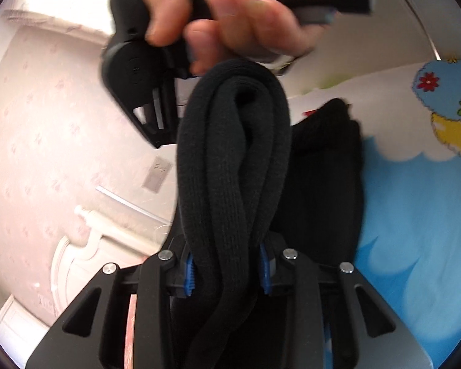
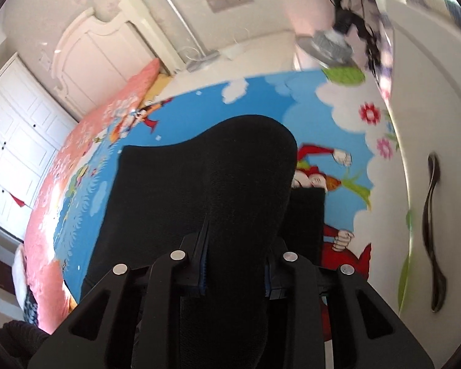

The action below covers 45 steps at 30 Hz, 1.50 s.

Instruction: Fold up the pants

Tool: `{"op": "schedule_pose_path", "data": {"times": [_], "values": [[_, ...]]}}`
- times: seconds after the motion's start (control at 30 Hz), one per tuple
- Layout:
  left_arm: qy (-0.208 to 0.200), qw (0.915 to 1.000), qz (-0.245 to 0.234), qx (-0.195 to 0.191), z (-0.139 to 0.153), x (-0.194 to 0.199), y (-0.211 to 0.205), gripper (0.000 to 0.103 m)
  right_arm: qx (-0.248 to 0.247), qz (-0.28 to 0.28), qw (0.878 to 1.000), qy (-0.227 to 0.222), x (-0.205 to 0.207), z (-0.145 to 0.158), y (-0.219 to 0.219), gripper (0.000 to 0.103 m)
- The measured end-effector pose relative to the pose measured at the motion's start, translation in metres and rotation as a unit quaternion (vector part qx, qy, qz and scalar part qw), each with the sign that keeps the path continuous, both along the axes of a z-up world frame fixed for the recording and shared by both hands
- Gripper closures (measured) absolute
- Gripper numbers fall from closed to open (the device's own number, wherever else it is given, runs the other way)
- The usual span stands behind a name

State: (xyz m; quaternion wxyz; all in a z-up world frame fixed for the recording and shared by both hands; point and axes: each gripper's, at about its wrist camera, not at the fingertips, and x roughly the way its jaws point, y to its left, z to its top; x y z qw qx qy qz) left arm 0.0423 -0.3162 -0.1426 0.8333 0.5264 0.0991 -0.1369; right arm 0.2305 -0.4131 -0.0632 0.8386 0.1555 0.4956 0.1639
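Note:
The black knit pants (image 1: 233,166) are bunched into thick folds and held up in the air. My left gripper (image 1: 229,272) is shut on a bundle of these folds, which rises between the blue pads (image 1: 190,275). The rest of the pants (image 1: 325,178) hangs behind, over the bed. In the right wrist view my right gripper (image 2: 235,269) is shut on the pants (image 2: 218,178), whose black cloth drapes over the jaws and down toward the bed. The person's hand (image 1: 230,21) with the right gripper's handle shows at the top of the left wrist view.
A bed with a blue cartoon-print sheet (image 2: 184,110) lies under the pants, with a pink quilt (image 2: 86,141) along its left side. A white headboard (image 2: 92,49) and wardrobe doors (image 2: 18,141) stand beyond. A white door with a dark handle (image 2: 433,230) is on the right.

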Motion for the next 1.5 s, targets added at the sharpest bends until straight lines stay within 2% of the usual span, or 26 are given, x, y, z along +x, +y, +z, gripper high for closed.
{"op": "schedule_pose_path", "data": {"times": [0.07, 0.2, 0.37, 0.43, 0.47, 0.5, 0.57, 0.6, 0.63, 0.67, 0.7, 0.77, 0.87, 0.9, 1.0, 1.03, 1.07, 1.1, 1.13, 1.17, 1.27, 1.37, 1.43, 1.5], "values": [[0.006, 0.9998, -0.001, 0.019, -0.015, 0.004, -0.005, 0.072, -0.004, -0.004, 1.000, 0.024, 0.006, -0.025, -0.003, 0.075], [0.011, 0.9995, -0.001, 0.029, -0.020, 0.004, -0.007, 0.072, 0.010, -0.011, 1.000, 0.018, 0.004, -0.026, -0.007, 0.074], [-0.008, 0.9998, 0.001, 0.020, -0.013, -0.008, -0.014, 0.072, -0.038, -0.008, 0.999, -0.030, -0.008, 0.005, 0.006, 0.074], [-0.003, 1.0000, 0.004, 0.006, -0.009, -0.009, -0.016, 0.071, -0.083, -0.026, 0.996, -0.023, -0.006, -0.001, 0.006, 0.072], [0.013, 0.9999, -0.001, -0.001, -0.010, -0.008, -0.017, 0.070, -0.105, -0.030, 0.994, -0.014, -0.003, -0.009, 0.007, 0.069], [0.025, 0.9997, -0.007, 0.000, -0.012, -0.007, -0.017, 0.064, -0.112, -0.029, 0.993, -0.007, -0.001, -0.017, 0.007, 0.068], [0.020, 0.9996, -0.017, 0.006, -0.018, -0.009, -0.015, 0.062, -0.106, -0.034, 0.994, -0.013, -0.004, -0.021, 0.004, 0.068], [0.028, 0.9993, -0.023, -0.003, -0.013, -0.012, -0.014, 0.057, -0.111, -0.035, 0.993, -0.016, -0.005, -0.020, 0.004, 0.068], [0.044, 0.9982, -0.033, -0.024, -0.004, -0.015, -0.010, 0.045, -0.129, -0.033, 0.991, -0.024, -0.006, -0.019, 0.007, 0.067], [0.060, 0.9959, -0.045, -0.052, 0.008, -0.020, -0.003, 0.042, -0.145, -0.032, 0.988, -0.030, -0.008, -0.019, 0.009, 0.060], [0.078, 0.9922, -0.054, -0.080, 0.020, -0.024, 0.005, 0.036, -0.166, -0.034, 0.985, -0.039, -0.009, -0.019, 0.012, 0.050], [0.112, 0.9794, -0.061, -0.157, 0.050, -0.033, 0.030, 0.036, -0.200, -0.044, 0.977, -0.053, -0.013, -0.019, 0.015, 0.041], [0.118, 0.9583, -0.037, -0.258, 0.089, -0.038, 0.075, 0.036, -0.220, -0.055, 0.971, -0.070, -0.019, -0.017, 0.017, 0.037], [0.114, 0.9505, -0.013, -0.289, 0.098, -0.036, 0.094, 0.040, -0.228, -0.060, 0.969, -0.075, -0.020, -0.016, 0.017, 0.033], [0.112, 0.9345, 0.052, -0.334, 0.111, -0.017, 0.131, 0.061, -0.241, -0.081, 0.964, -0.079, -0.024, -0.007, 0.015, 0.025], [0.131, 0.9307, 0.075, -0.333, 0.108, -0.004, 0.140, 0.068, -0.243, -0.095, 0.962, -0.083, -0.027, 0.002, 0.012, 0.025], [0.176, 0.9259, 0.094, -0.321, 0.097, 0.009, 0.145, 0.073, -0.245, -0.109, 0.959, -0.093, -0.032, 0.013, 0.010, 0.023], [0.224, 0.9151, 0.111, -0.317, 0.083, 0.024, 0.152, 0.080, -0.244, -0.118, 0.957, -0.104, -0.037, 0.023, 0.009, 0.018], [0.289, 0.8922, 0.134, -0.320, 0.066, 0.037, 0.158, 0.080, -0.246, -0.133, 0.952, -0.127, -0.047, 0.039, 0.010, 0.015], [0.324, 0.8786, 0.143, -0.320, 0.055, 0.043, 0.165, 0.080, -0.251, -0.144, 0.944, -0.157, -0.060, 0.056, 0.015, 0.014], [0.323, 0.8813, 0.136, -0.317, 0.049, 0.037, 0.173, 0.081, -0.253, -0.146, 0.933, -0.209, -0.087, 0.082, 0.037, 0.012], [0.320, 0.8841, 0.130, -0.315, 0.042, 0.033, 0.180, 0.080, -0.251, -0.174, 0.930, -0.205, -0.101, 0.080, 0.057, 0.012], [0.326, 0.8780, 0.125, -0.327, 0.040, 0.033, 0.181, 0.077, -0.228, -0.171, 0.936, -0.205, -0.110, 0.065, 0.069, 0.011], [0.336, 0.8691, 0.121, -0.343, 0.042, 0.043, 0.186, 0.077, -0.234, -0.142, 0.944, -0.182, -0.108, 0.042, 0.084, 0.011]]}}
